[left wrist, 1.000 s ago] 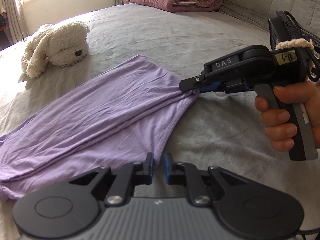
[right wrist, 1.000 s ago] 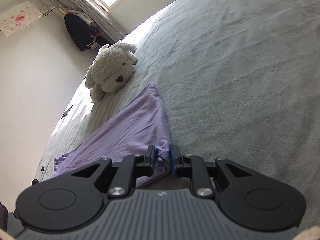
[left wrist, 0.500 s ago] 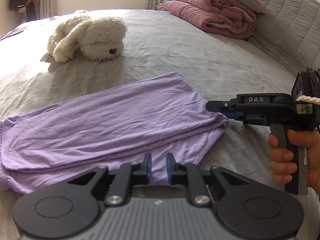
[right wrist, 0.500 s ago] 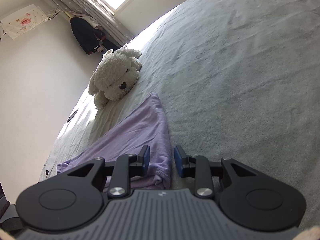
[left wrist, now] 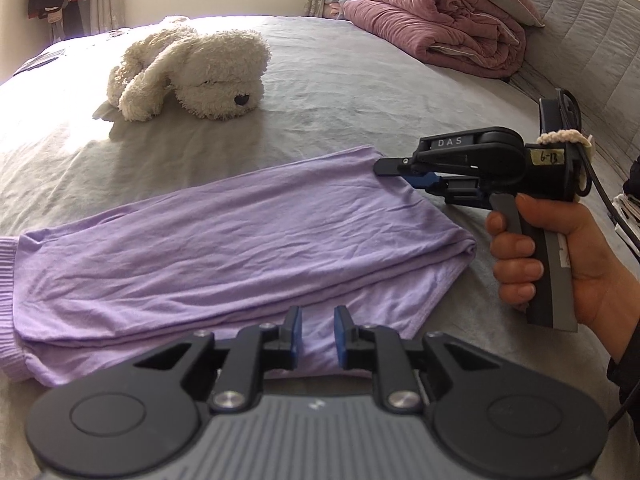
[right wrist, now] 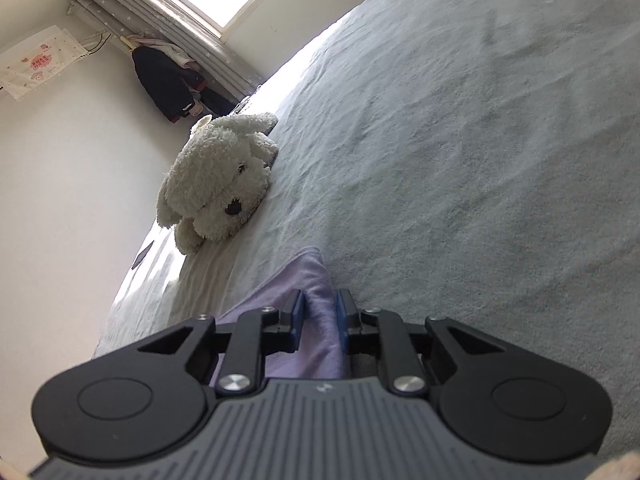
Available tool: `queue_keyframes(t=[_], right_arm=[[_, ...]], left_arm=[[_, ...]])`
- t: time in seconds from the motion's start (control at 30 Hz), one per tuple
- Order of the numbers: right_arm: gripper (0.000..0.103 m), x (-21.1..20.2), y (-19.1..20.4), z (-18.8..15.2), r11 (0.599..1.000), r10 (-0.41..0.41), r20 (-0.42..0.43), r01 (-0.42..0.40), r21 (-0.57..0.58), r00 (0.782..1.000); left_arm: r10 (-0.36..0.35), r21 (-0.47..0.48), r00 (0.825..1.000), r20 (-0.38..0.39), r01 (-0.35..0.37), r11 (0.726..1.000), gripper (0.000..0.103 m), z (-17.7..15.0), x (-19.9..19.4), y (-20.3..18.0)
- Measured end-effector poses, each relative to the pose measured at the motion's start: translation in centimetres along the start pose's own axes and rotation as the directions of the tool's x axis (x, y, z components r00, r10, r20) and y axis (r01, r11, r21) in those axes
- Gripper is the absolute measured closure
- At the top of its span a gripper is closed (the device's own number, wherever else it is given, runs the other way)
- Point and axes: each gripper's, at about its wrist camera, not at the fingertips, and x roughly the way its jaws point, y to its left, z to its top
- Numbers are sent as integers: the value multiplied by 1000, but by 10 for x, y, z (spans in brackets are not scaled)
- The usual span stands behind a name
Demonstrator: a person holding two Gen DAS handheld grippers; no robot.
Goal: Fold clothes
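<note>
One lilac garment, folded, flat on the grey bed; one plush dog; one rolled pink quilt. Left gripper: fingers slightly parted, opening, straddling the garment's near hem. Right gripper: fingers closing on its far corner, cloth between them.

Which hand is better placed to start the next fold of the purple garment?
Probably right: the right gripper is closing at the purple garment's far corner, cloth between its pads. The left gripper sits at the near edge.
</note>
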Motion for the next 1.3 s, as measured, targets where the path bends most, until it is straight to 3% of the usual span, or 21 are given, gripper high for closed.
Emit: queue_keyframes(t=[0.13,0.33,0.47,0.63,0.77,0.93,1.3], right_arm=[[96,10,2,7,1000,-10,-1,10,-22,1000],[97,22,6,16,999,-14,19,14,-40,1000],[90,22,-5,20,999,37,13,-38,38,999],[95,15,-13,20,997,50,0,-50,61,999],[86,-2,-13,7,995,62,-18,-60,84,998],[86,-32,-19,-14,988,84,-43,-77,131,996],[86,-79,-11,-49,993,41,-99,-30,115,994]], left_arm=[[-1,3,1000,2,1,1000,86,0,0,-1],[11,9,1000,-7,-11,1000,85,-3,2,-2],[19,9,1000,-5,-19,1000,85,-3,2,0],[19,3,1000,2,-19,1000,85,0,2,1],[23,3,1000,2,-23,1000,85,0,3,1],[21,1,1000,10,-21,1000,85,0,2,-1],[40,-28,999,22,-39,999,84,3,2,1]])
